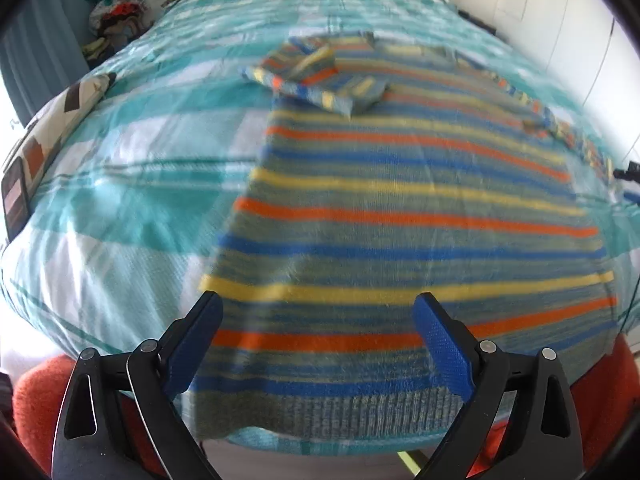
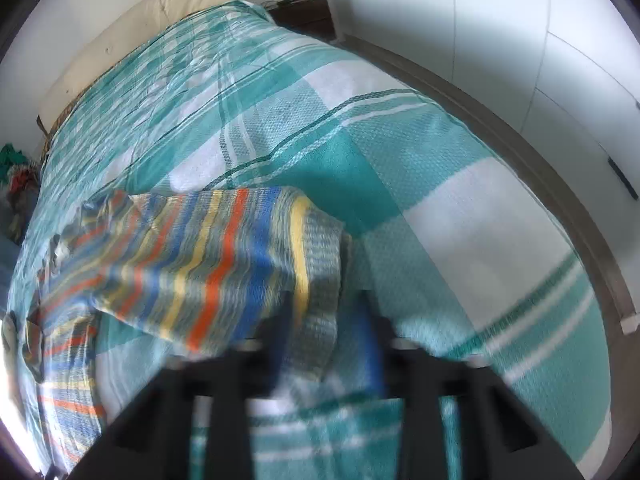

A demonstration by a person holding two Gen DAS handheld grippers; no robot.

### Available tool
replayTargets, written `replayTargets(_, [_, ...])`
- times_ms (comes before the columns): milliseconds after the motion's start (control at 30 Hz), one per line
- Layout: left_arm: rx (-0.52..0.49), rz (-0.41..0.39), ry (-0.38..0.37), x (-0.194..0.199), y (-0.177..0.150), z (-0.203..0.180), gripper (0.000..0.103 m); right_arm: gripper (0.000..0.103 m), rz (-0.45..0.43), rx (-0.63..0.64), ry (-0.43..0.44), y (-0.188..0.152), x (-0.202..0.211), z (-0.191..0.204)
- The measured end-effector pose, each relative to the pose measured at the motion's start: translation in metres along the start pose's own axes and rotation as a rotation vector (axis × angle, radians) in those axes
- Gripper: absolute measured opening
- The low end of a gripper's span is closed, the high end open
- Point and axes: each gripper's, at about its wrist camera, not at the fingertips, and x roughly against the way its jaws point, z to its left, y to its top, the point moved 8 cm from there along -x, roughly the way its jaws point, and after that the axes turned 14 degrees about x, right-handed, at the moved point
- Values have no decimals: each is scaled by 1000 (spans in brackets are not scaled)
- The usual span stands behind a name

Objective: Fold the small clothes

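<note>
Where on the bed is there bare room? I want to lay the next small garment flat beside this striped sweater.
Bare checked bedspread lies left of the striped sweater, bordered by the patterned pillow at the bed's edge. More shows beyond the folded sleeve, toward the headboard. The right side is crowded: the other sleeve runs along that edge.

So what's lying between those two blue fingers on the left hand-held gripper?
The striped sweater: its ribbed hem and lowest stripes lie between the open fingers of the left hand-held gripper, spread on the checked bedspread. That shows in the left wrist view.
</note>
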Motion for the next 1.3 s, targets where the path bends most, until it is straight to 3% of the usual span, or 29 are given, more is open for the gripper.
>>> replayTargets(33, [5,-26,-22,7,11,4,97,78,-39,3,-19,-4,18,1])
replayTargets(167, [-23,-81,-40,2,53,27,99,82,-85,89,-24,-30,70,35])
replayTargets(300, [-129,-49,20,-49,90,45,99,85,-95,194,2,-80,112,90])
replayTargets(467, [-254,2,20,-113,127,45,103,85,-67,294,6,-129,122,156])
replayTargets(533, [-246,24,-11,-132,130,48,103,85,-14,347,16,-142,113,180])
replayTargets(667, [-184,-30,-101,-129,127,54,103,85,49,462,3,-151,104,213])
replayTargets(800, [-199,-30,-80,-127,124,50,103,85,49,512,-23,-149,106,232])
replayTargets(967, [-196,-27,-84,-128,126,51,103,85,115,548,-27,-163,99,250])
replayTargets(1300, [-194,-27,-85,-128,125,51,103,85,169,506,-29,-172,96,255])
